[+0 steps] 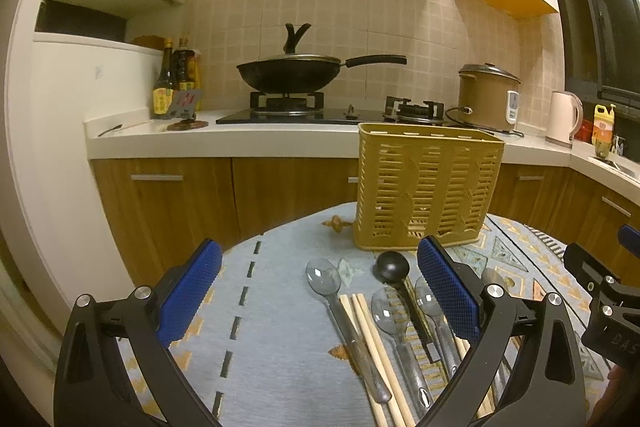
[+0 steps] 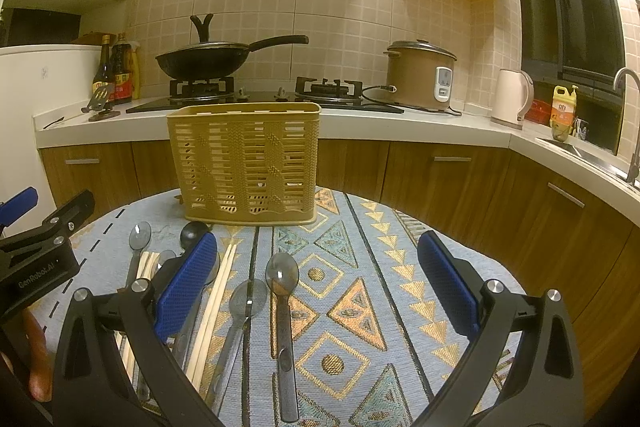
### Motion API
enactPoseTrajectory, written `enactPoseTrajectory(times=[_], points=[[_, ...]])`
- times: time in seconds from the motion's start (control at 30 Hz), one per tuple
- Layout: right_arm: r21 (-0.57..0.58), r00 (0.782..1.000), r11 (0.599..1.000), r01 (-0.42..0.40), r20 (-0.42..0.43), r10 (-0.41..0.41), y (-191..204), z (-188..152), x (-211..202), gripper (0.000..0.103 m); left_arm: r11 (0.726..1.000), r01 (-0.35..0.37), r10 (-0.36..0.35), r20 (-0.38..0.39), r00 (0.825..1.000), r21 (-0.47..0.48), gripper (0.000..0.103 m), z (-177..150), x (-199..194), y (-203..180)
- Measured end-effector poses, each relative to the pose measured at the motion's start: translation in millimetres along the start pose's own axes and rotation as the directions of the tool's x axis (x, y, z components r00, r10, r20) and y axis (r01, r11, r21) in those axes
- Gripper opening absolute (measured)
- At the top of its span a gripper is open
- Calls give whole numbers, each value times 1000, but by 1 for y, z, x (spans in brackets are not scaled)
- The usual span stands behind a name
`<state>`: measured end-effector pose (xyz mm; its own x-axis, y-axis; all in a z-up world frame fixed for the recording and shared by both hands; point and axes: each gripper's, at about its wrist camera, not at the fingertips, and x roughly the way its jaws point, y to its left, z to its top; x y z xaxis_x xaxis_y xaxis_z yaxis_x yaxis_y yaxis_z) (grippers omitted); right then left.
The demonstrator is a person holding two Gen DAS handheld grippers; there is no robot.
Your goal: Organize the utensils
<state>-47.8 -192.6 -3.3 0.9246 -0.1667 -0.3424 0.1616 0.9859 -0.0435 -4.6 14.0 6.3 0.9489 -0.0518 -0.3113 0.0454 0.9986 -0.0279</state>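
Observation:
A tan slatted utensil holder stands upright at the far side of the patterned tablecloth. In front of it lie several clear plastic spoons, wooden chopsticks and a black ladle. My left gripper is open and empty, hovering above the utensils. My right gripper is open and empty, over the spoons. Each gripper shows at the edge of the other's view, the right one and the left one.
Behind the table runs a kitchen counter with a gas stove, a black wok, a brown rice cooker, a pale kettle, sauce bottles and a sink with tap at the right.

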Motion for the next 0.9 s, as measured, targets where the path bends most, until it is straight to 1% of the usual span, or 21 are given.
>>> enactPoseTrajectory(times=[0.43, 0.9], points=[[0, 1000, 1000, -3, -2, 3, 0, 0, 0, 96, 1000, -1, 0, 4, 1000, 15, 95, -1, 0, -3], [1, 1000, 1000, -4, -2, 4, 0, 0, 0, 96, 1000, 3, -3, -3, 1000, 7, 95, -1, 1, -3]])
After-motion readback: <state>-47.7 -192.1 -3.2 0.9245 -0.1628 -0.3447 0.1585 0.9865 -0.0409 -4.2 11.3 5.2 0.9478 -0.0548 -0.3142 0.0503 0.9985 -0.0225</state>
